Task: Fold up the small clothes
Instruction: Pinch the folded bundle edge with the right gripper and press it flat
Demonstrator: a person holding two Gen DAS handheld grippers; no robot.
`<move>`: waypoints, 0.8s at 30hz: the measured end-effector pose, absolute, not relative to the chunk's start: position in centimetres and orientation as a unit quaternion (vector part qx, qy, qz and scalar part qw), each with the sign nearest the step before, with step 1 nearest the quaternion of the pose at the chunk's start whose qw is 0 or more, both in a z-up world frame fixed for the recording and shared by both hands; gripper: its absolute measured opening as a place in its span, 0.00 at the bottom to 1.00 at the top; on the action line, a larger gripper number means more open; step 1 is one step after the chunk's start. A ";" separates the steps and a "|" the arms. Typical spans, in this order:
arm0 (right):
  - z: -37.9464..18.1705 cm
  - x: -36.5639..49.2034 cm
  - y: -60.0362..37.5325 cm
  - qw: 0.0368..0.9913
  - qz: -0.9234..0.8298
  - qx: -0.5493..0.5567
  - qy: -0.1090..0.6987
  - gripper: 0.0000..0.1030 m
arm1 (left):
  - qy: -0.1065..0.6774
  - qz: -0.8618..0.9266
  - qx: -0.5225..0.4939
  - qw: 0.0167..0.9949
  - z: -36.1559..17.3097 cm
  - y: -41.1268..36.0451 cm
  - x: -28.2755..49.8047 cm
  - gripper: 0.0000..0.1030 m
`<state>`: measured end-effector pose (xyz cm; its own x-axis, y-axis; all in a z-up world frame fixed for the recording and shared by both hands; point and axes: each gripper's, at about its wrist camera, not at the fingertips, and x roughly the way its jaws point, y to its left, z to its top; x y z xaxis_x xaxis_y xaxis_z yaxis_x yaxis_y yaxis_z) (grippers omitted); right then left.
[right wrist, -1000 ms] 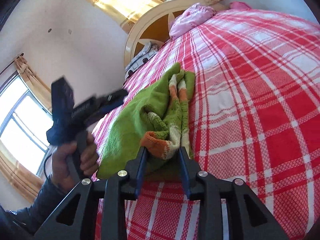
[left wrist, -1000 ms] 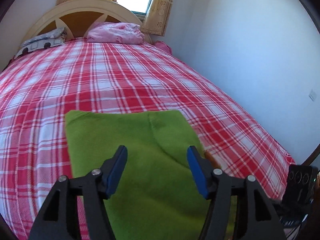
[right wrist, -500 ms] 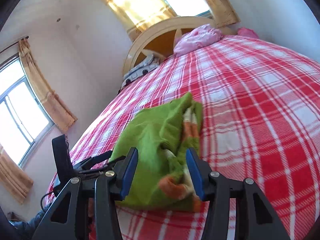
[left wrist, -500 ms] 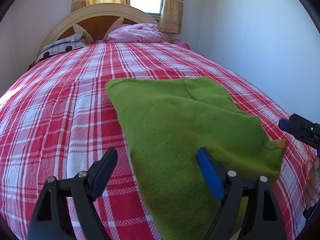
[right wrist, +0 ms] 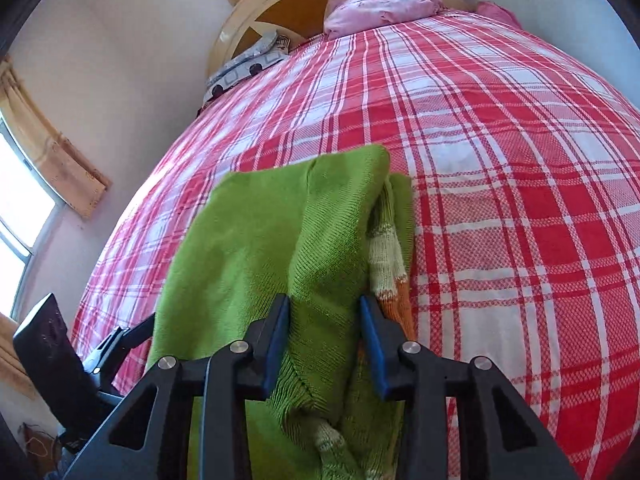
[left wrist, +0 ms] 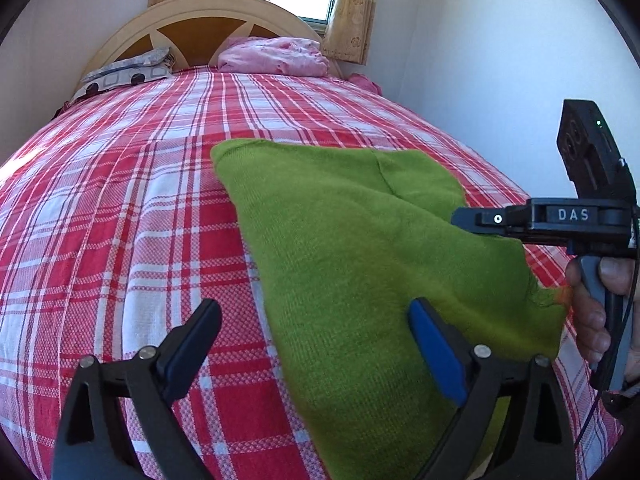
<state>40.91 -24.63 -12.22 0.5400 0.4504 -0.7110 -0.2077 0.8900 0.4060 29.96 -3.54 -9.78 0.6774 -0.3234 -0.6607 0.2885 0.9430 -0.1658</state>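
A green knit sweater (left wrist: pixel 360 240) lies folded on the bed, an orange cuff (left wrist: pixel 562 294) poking out at its right corner. My left gripper (left wrist: pixel 314 306) hovers over its near left edge; its jaws are opening wide, and the pads touch no cloth. My right gripper (right wrist: pixel 324 300) is closing on a raised fold of the sweater (right wrist: pixel 260 240), which fills the gap between its pads. A striped sleeve (right wrist: pixel 386 256) lies just to the right of them. From the left wrist view the right gripper (left wrist: pixel 464 218) reaches in over the sweater's right side, held by a hand (left wrist: pixel 592 320).
The red plaid bedspread (left wrist: pixel 140 220) covers the whole bed. A pink blanket (left wrist: pixel 276 56) and a patterned pillow (left wrist: pixel 124 74) lie against the headboard (left wrist: pixel 200 16). A white wall (left wrist: pixel 500 60) runs close along the bed's right side.
My left gripper opened wider and sank toward the sweater's near edge. My right gripper let go of the striped cuff, swung over the sweater's right side and narrowed on a green fold.
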 end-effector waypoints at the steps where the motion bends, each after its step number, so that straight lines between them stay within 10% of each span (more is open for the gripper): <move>1: -12.3 40.8 -24.7 0.867 0.192 0.137 0.438 0.18 | 0.365 -0.167 -0.024 0.916 -9.8 -3.6 29.9 0.95; 24: -11.7 38.9 -25.0 0.904 0.138 0.042 0.403 0.10 | 0.364 -0.190 0.023 0.911 -9.8 -5.4 28.8 1.00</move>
<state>38.88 -25.05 -11.69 0.6373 0.2830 -0.7168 -0.2156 0.9585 0.1868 28.81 -5.44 -9.81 0.6624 -0.3297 -0.6728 0.3628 0.9268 -0.0970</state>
